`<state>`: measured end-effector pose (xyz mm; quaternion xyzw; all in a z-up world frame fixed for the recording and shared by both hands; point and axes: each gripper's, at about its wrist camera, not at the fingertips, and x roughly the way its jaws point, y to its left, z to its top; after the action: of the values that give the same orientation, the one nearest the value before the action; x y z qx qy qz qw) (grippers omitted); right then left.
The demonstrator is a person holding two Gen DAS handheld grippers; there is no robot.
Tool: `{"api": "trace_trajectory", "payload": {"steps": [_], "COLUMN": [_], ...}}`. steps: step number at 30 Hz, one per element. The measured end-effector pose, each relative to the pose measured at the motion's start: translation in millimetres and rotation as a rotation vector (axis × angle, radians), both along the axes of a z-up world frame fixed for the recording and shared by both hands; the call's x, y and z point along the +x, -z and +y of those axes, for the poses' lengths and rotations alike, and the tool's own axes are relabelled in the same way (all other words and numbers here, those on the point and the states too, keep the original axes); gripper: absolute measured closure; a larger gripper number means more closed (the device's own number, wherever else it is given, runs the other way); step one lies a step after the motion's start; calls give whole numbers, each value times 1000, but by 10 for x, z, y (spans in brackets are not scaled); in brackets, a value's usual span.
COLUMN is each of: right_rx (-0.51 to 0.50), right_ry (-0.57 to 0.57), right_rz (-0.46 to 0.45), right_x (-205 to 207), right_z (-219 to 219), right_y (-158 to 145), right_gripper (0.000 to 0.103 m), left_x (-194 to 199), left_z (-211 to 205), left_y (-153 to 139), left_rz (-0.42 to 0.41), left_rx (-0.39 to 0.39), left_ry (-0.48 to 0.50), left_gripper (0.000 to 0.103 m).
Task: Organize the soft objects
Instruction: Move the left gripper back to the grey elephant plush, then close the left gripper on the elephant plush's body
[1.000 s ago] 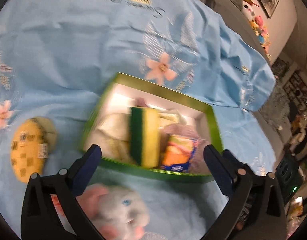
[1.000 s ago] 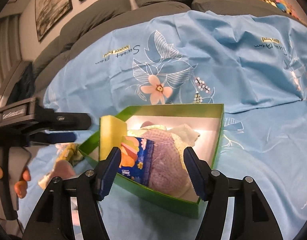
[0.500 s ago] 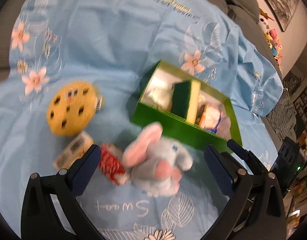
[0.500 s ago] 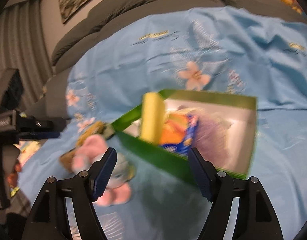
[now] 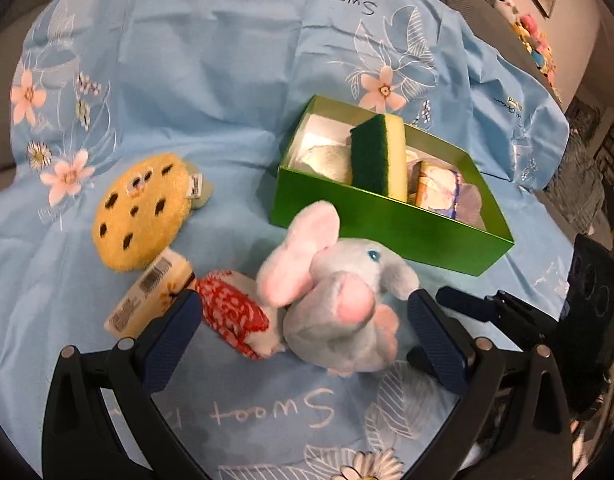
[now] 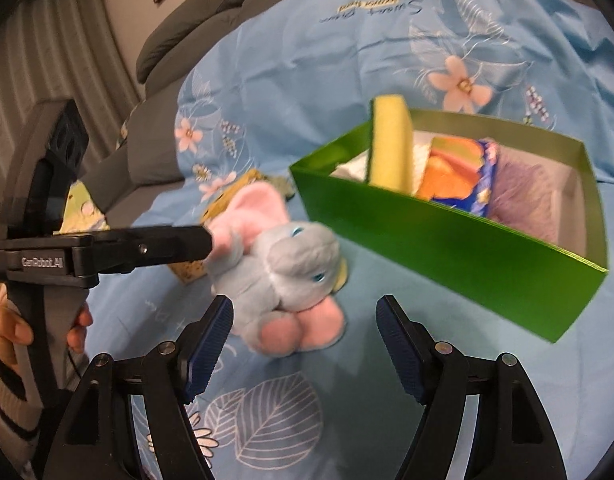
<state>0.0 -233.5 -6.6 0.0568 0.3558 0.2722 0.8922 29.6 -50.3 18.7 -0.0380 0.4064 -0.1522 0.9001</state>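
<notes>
Blue floral sheet (image 5: 187,60) covers the whole bed, everything sits on it. Green box (image 5: 387,222) right of centre in the left wrist view, upper right in the right wrist view (image 6: 447,236). Already in it: a green-and-yellow sponge (image 5: 381,158) standing on edge and poking above the rim, a white cloth (image 5: 323,156) at the far-left end, a colourful wrapped pack (image 6: 459,176) in the middle, something purple and fuzzy (image 6: 523,196) at the right end. Looks fairly full, little free floor visible.

Plush elephant (image 5: 339,292) lies just in front of the box, centre of both views (image 6: 279,276), between my two grippers. Judgement: light, squashy, will deform under the pads and not slip much; best taken across the fat body, not by the floppy pink ear.

Cookie plush (image 5: 143,212) at left. Below it a barcoded yellow packet (image 5: 151,296) and a red-and-white patterned soft item (image 5: 235,316), touching the elephant.

My left gripper (image 5: 299,344) stands wide, nothing pinched, elephant and red item sitting in the gap. My right gripper (image 6: 303,348) also wide, empty, elephant just ahead of its left finger.
</notes>
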Motion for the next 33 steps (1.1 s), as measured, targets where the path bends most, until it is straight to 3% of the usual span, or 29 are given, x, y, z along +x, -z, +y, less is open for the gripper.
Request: {"api": "trace_trajectory", "payload": {"steps": [2, 19, 29, 31, 33], "right_rx": [-11, -43, -76, -92, -94], "right_ry": [-17, -65, -119, -128, -143], "right_rz": [5, 69, 78, 73, 71], "right_x": [0, 188, 176, 161, 150], "right_z": [67, 328, 473, 506, 525], "right_y": [22, 197, 253, 266, 267], "right_gripper": [27, 27, 27, 37, 42], "left_x": [22, 152, 145, 140, 133], "left_z": [-20, -76, -148, -156, -169], "left_y": [28, 143, 168, 169, 168], "left_rz": [-7, 46, 49, 51, 50], "left_rx": [20, -89, -76, -80, -83], "left_ry": [7, 52, 70, 77, 86], "left_gripper": [1, 3, 30, 35, 47]}}
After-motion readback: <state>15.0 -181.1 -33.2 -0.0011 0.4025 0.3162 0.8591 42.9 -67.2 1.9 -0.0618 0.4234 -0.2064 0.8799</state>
